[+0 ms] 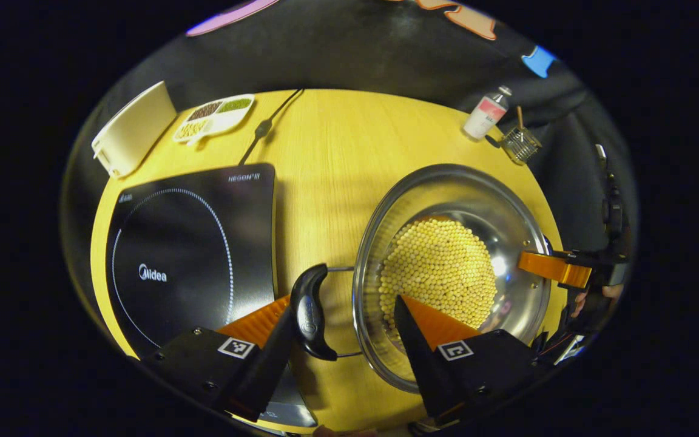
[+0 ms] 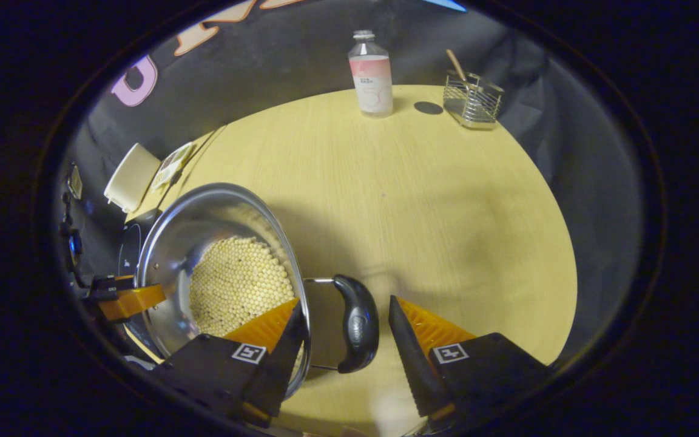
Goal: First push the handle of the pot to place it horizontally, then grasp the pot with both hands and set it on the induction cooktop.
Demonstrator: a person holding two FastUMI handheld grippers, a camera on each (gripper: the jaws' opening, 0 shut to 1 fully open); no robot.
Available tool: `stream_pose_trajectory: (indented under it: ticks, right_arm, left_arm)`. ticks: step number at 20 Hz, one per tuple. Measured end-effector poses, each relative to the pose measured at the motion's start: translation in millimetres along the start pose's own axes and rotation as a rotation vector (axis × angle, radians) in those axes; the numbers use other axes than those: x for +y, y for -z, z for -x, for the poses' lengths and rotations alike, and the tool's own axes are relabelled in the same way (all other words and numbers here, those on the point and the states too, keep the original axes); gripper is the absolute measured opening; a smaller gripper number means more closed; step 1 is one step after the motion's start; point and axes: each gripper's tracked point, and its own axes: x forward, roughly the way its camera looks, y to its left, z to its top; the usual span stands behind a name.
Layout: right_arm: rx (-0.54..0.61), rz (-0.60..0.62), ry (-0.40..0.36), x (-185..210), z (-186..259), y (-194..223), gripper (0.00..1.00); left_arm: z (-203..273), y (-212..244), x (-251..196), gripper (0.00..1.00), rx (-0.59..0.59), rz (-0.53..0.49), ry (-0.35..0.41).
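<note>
Now my left hand-held gripper (image 1: 349, 321) and right hand-held gripper (image 2: 342, 331) gape unclenched astride the pot (image 1: 452, 267) handles; the induction cooktop (image 1: 192, 255) lies beside the pot.

A round, pale wooden table (image 2: 422, 200) fills the booth, its grain running lengthwise and soft shadows lying across it; black cloth (image 2: 276, 67) hangs in folds close behind its far edge as the wall. The light is dim and warm, brightest on the tabletop.
</note>
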Motion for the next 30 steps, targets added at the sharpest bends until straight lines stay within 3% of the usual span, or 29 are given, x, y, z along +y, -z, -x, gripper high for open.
stream_pose_trajectory:
  ticks: [4, 5, 8, 9, 10, 14, 19, 22, 23, 28, 30]
  right_arm:
    - [0.017, 0.010, -0.001, -2.9, -2.3, 3.6, 0.84]
    - [0.022, 0.003, 0.001, -2.6, -4.6, 4.0, 0.82]
    - [0.040, -0.009, -0.018, -1.6, -10.6, 7.3, 0.74]
    - [0.046, -0.019, -0.028, -0.4, -13.0, 9.3, 0.69]
    - [0.048, -0.028, -0.038, -0.3, -13.5, 9.0, 0.63]
    - [0.063, -0.080, -0.089, -0.9, -14.7, 8.5, 0.61]
    - [0.060, -0.092, -0.101, 1.2, -11.2, 8.7, 0.48]
    - [0.059, -0.091, -0.118, 2.8, -3.0, 10.4, 0.48]
    - [0.062, -0.089, -0.122, 3.5, -0.5, 11.3, 0.54]
    - [0.042, -0.082, -0.157, 13.2, 21.8, 11.5, 0.54]
    - [0.032, -0.077, -0.173, 20.5, 31.5, 12.4, 0.47]
  left_arm:
    - [-11.2, 0.4, -1.2, 0.89, 0.016, -0.027, -0.009]
    - [-14.8, 0.3, -0.6, 0.83, 0.023, -0.031, -0.012]
    - [-24.3, 2.5, 4.1, 0.83, 0.039, -0.024, -0.019]
    - [-27.4, 4.8, 3.8, 0.70, 0.045, -0.015, -0.014]
    - [-30.1, 4.5, 2.5, 0.70, 0.039, -0.010, 0.003]
    - [-35.9, 7.3, -0.6, 0.67, 0.047, 0.009, 0.037]
    - [-34.3, 9.4, -0.1, 0.67, 0.053, 0.056, 0.048]
    - [-24.3, 11.0, -2.2, 0.63, 0.027, 0.108, 0.059]
    - [-19.7, 13.5, -3.2, 0.61, 0.030, 0.113, 0.060]
    - [2.0, 15.6, -0.8, 0.61, 0.003, 0.128, 0.061]
    - [14.3, 16.4, 2.5, 0.60, -0.011, 0.125, 0.054]
